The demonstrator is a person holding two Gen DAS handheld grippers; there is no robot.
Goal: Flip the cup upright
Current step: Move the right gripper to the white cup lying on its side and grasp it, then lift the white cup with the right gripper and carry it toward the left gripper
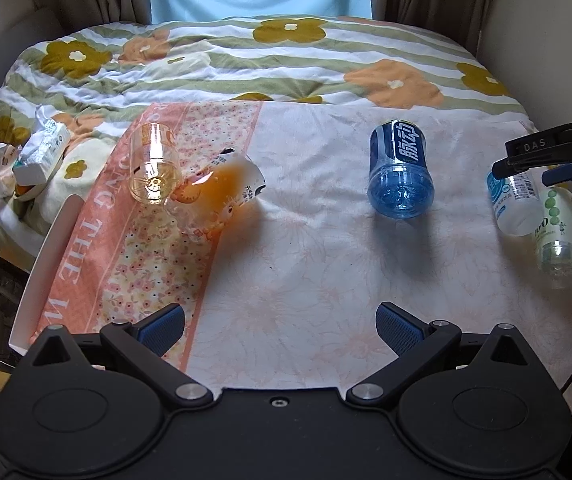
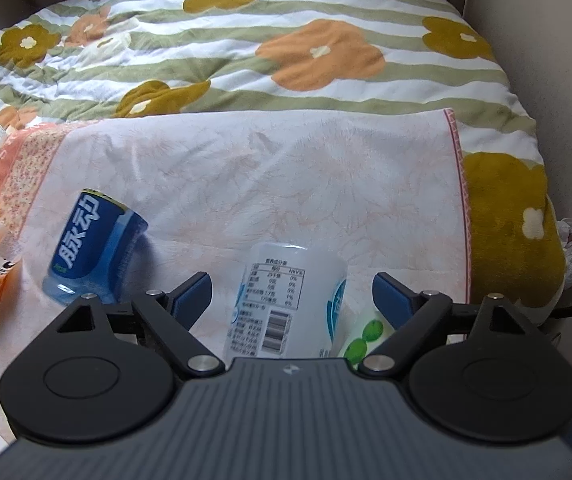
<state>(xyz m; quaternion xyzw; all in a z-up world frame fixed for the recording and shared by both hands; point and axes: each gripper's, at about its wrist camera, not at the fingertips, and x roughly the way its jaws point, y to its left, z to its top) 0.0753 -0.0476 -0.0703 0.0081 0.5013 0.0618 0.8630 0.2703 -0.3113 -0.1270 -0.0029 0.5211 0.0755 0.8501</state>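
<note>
Wide-open right fingers around white bottle, not touching. Left fingers wide too, holding nothing. Left of blue bottle: clear empty cup tipped over, touching orange cup on its side.

**Legible text and markings**

- Blue cup: white Chinese characters "脉动" on its dark blue label band.
- White cup: nutrition table headed "营养成分表" with an "NRV%" column, and a barcode below; finer print unreadable.
- Pink cloth: border lettering, part readable as "NG THE M".
- Right gripper: "DAS" embossed on its black body, seen from the left wrist view.
</note>
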